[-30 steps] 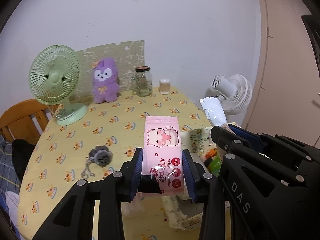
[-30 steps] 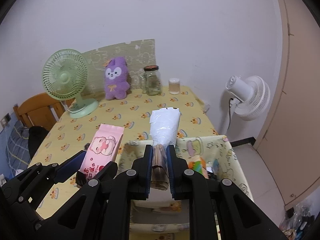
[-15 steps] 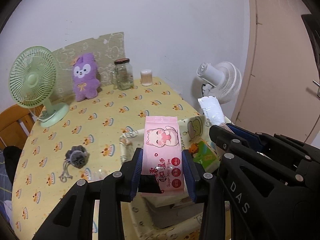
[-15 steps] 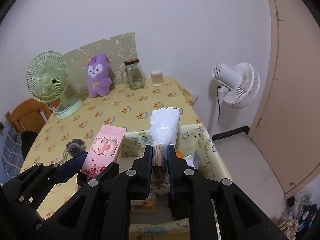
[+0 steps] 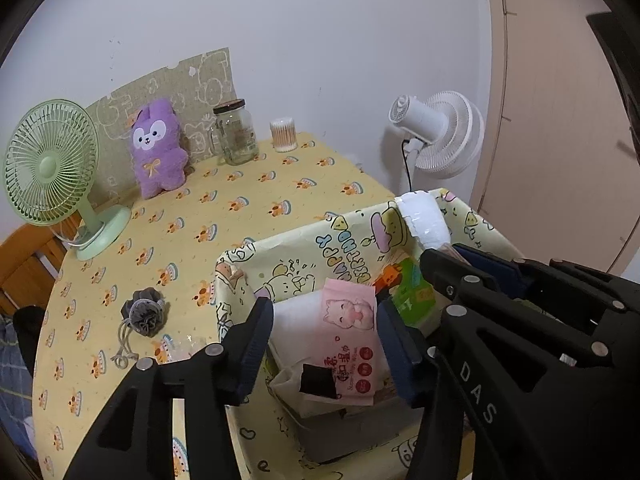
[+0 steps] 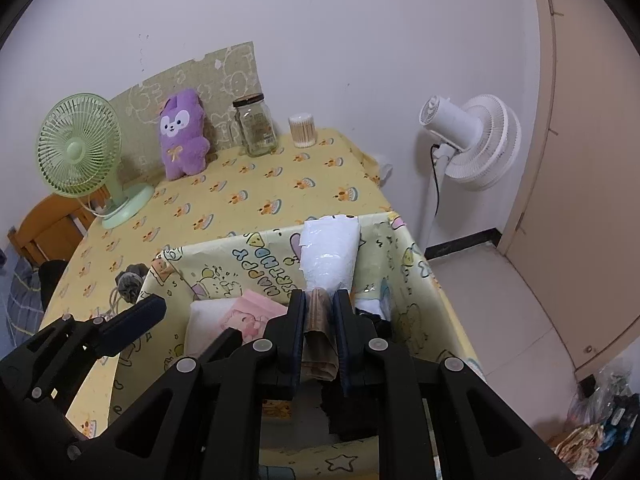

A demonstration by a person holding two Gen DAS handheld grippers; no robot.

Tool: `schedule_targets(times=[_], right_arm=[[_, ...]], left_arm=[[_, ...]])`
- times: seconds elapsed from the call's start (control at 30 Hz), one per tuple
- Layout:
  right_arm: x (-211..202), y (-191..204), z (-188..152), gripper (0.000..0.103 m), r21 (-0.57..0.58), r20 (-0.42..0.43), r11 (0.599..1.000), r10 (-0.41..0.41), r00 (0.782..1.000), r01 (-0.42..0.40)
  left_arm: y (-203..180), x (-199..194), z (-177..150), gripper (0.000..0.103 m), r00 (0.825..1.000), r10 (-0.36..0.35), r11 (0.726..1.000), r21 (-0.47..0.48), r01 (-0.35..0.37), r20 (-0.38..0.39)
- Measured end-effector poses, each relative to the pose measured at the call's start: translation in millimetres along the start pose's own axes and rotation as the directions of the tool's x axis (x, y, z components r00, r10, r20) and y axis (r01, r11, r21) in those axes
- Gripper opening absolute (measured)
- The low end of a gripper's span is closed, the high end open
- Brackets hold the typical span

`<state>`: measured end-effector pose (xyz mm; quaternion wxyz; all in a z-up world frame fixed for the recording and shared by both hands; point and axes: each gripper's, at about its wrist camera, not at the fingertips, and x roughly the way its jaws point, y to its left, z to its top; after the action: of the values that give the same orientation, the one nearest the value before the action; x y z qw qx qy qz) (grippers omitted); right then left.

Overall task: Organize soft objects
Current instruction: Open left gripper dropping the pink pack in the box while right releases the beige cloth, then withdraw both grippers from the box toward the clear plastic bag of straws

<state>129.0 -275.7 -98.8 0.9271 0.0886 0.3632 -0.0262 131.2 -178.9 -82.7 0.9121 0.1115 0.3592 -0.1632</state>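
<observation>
A yellow cartoon-print storage box (image 5: 320, 248) stands at the table's near right edge; it also shows in the right wrist view (image 6: 224, 260). A pink wet-wipes pack (image 5: 352, 340) lies loose inside it between the wide-open jaws of my left gripper (image 5: 324, 340); the pack also shows in the right wrist view (image 6: 248, 316). My right gripper (image 6: 319, 320) is shut on a white plastic-wrapped pack with a brown end (image 6: 328, 256), held over the box. A purple plush toy (image 5: 158, 146) and a grey pom-pom (image 5: 144, 316) sit on the table.
A green desk fan (image 5: 52, 168) stands far left, a glass jar (image 5: 236, 132) and a cotton-swab cup (image 5: 284, 135) at the back. A white floor fan (image 6: 472, 140) stands right of the table. A green packet (image 5: 412, 292) lies in the box.
Both grippers moved right and down over the box. My left gripper opened and let go of the pink pack, which dropped into the box. The right still holds its white pack.
</observation>
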Motion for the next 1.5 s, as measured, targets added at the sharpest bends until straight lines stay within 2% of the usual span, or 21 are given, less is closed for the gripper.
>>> schedule_targets(times=[0.13, 0.27, 0.53, 0.6, 0.67, 0.83, 0.9, 1.07, 1.5], right_arm=[[6.5, 0.8, -1.0, 0.017, 0.013, -0.014, 1.000, 0.025, 1.000, -0.024], [12.2, 2.6, -0.5, 0.019, 0.003, -0.030, 1.000, 0.025, 0.999, -0.025], [10.5, 2.0, 0.0, 0.032, -0.016, -0.037, 1.000, 0.011, 0.999, -0.011], [7.5, 1.3, -0.8, 0.046, -0.016, -0.032, 1.000, 0.006, 0.999, -0.006], [3.2, 0.7, -1.8, 0.054, -0.012, -0.021, 1.000, 0.001, 1.000, -0.001], [-6.1, 2.2, -2.5, 0.058, -0.008, -0.017, 1.000, -0.002, 1.000, 0.002], [-10.0, 3.6, -1.8, 0.068, -0.008, -0.010, 1.000, -0.004, 1.000, 0.004], [-25.0, 7.3, -2.1, 0.086, -0.010, 0.014, 1.000, -0.026, 1.000, 0.026], [-59.1, 27.5, -0.2, 0.088, -0.032, 0.073, 0.998, -0.053, 0.996, 0.056]], left_arm=[[1.7, 3.7, -0.9, 0.065, 1.000, 0.010, 1.000, 0.008, -0.010, -0.013], [4.1, 8.2, -1.1, 0.067, 0.999, 0.017, 1.000, 0.009, -0.017, -0.029], [2.0, 7.0, -2.7, 0.075, 0.999, -0.004, 1.000, 0.012, 0.004, -0.038], [1.0, 4.6, -3.7, 0.076, 0.999, -0.010, 1.000, 0.014, 0.010, -0.035], [0.1, 1.2, -4.7, 0.078, 1.000, -0.010, 1.000, 0.018, 0.010, -0.025], [0.4, -8.6, -6.2, 0.083, 1.000, -0.009, 1.000, 0.019, 0.010, -0.006], [0.9, -12.7, -6.2, 0.086, 1.000, -0.013, 1.000, 0.018, 0.013, 0.003], [2.6, -24.4, -6.8, 0.093, 0.999, -0.021, 1.000, 0.016, 0.021, 0.030], [19.6, -59.1, -9.9, 0.094, 0.995, -0.020, 1.000, -0.015, 0.022, 0.102]])
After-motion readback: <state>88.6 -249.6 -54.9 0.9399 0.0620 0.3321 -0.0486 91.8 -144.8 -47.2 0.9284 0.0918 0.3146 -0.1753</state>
